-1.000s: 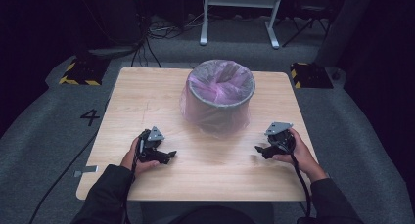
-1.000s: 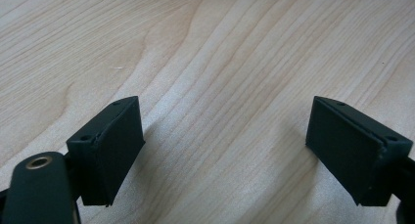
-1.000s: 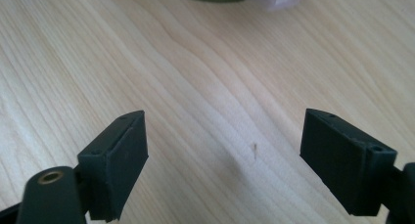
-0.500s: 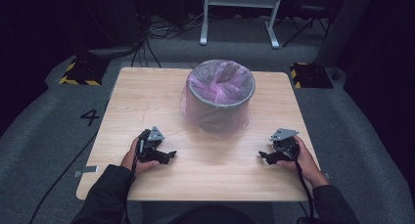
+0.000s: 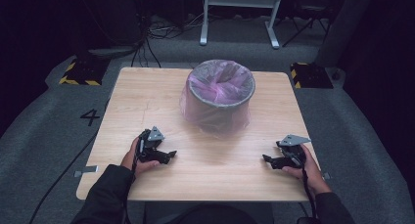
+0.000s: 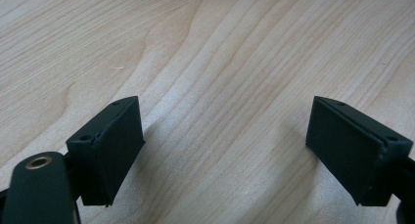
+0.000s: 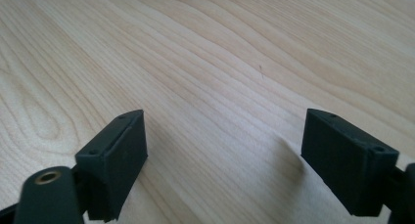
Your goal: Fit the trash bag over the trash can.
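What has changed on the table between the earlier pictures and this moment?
The right hand-held gripper has moved toward the near edge of the table and a little outward, jaws open, holding nothing. The left hand-held gripper stayed in place, also open and empty. The bin with its pink bag has not moved.

Two black hand-held grippers are seen, the left gripper [image 5: 169, 156] and the right gripper [image 5: 266, 159], each topped by a grey three-cornered plate and trailed by a dark cable. In the gripper views, each jaw is ended by a flat, matt black rectangular pad [image 6: 116, 145] with small screw holes along its upper edge, and a rounded black link with a brass-coloured eyelet [image 7: 48, 177] is set at the lower left. Dark long sleeves [image 5: 105, 194] are worn on both forearms, reaching to the wrists.
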`<state>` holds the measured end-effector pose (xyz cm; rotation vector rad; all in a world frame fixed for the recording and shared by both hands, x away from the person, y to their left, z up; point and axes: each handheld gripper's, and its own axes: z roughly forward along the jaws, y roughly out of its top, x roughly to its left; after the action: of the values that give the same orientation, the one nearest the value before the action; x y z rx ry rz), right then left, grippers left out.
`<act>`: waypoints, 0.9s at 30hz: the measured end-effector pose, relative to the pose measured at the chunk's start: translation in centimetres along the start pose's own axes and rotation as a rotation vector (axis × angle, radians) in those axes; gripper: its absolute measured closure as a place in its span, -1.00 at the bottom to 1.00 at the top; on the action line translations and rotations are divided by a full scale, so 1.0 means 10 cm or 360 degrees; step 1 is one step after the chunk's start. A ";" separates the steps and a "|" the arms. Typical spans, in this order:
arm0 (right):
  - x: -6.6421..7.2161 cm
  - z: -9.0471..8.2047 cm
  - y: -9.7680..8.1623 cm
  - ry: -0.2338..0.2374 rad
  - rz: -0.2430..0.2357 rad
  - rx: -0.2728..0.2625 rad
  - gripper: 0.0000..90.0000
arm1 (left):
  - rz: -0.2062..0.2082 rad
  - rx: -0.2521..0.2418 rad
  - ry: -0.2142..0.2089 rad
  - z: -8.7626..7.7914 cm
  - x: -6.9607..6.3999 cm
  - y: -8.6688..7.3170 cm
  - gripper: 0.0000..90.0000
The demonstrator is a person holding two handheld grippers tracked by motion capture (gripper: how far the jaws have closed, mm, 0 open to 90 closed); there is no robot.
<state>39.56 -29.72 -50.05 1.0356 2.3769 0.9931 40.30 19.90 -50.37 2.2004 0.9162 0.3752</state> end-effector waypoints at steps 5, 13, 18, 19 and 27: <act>-0.05 -0.06 -0.09 -0.0009 0.0096 -0.0017 -0.67 | 0.0004 0.0001 0.0003 0.00 0.00 0.00 -0.69; -0.06 -0.08 -0.12 -0.0028 0.0115 -0.0014 -0.67 | 0.0006 0.0001 0.0005 0.00 0.00 0.00 -0.70; -0.06 -0.08 -0.12 -0.0028 0.0115 -0.0014 -0.67 | 0.0006 0.0002 0.0005 0.00 0.00 0.00 -0.69; -0.06 -0.08 -0.12 -0.0028 0.0115 -0.0014 -0.67 | 0.0004 0.0001 0.0005 0.00 0.00 0.00 -0.69; -0.06 -0.08 -0.12 -0.0028 0.0116 -0.0014 -0.67 | 0.0006 0.0002 0.0005 0.00 0.00 0.00 -0.69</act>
<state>38.91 -31.16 -50.34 1.1303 2.3335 1.0141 40.35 19.90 -50.35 2.2034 0.9140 0.3800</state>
